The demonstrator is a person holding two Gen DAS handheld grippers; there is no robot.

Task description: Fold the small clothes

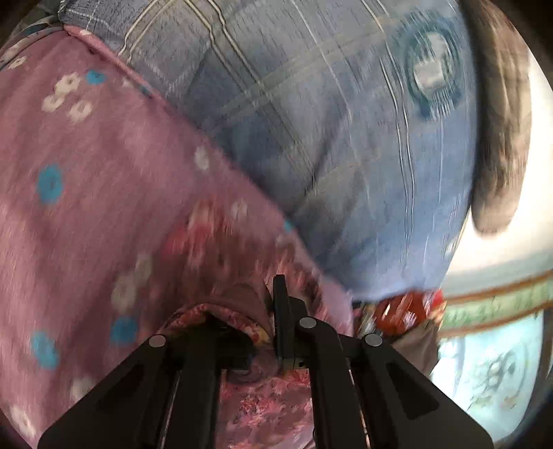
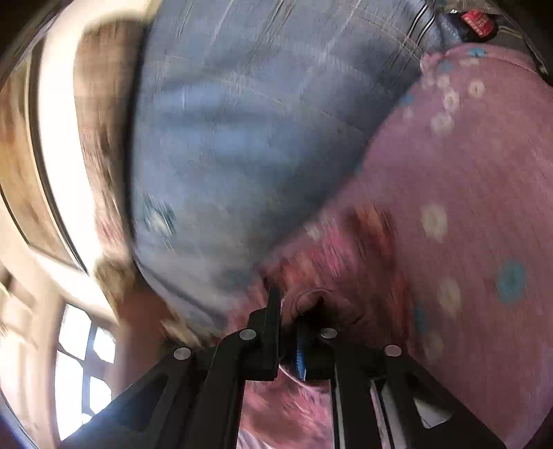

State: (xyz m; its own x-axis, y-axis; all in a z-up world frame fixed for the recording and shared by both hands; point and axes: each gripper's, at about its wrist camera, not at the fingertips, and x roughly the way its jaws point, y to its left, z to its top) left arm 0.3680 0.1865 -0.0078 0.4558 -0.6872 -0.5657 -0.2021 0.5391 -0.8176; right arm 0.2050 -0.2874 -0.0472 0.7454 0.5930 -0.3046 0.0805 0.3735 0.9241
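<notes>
Nearest the left wrist camera, the left claw (image 1: 266, 331) is clamped on a bunched edge of the pink floral-print small garment (image 1: 103, 207), with cloth gathered between its black fingers (image 1: 281, 311). In the right wrist view, the right claw (image 2: 293, 311) is likewise closed on a fold of the same garment (image 2: 466, 207), the fabric puckering where it enters the jaws. The garment hangs or stretches between the two claws, its mauve cloth dotted with white and turquoise flowers and a denser red-pink printed band near each grip.

Beyond it lies the blue-grey checked bedsheet (image 1: 311, 138), which bears a round dark-blue stamped emblem (image 1: 432, 72); motion blur makes any writing in it unreadable. A small red tag (image 2: 477, 20) shows at the far edge of the bed in the right view, its lettering also too blurred to read.

The step in hand looks like lifting and spreading the garment before a fold. To do it well, both claws should probably keep even tension, hold the edge level, and lower the cloth flat onto the bed with corners aligned, moving slower than the blur suggests.
</notes>
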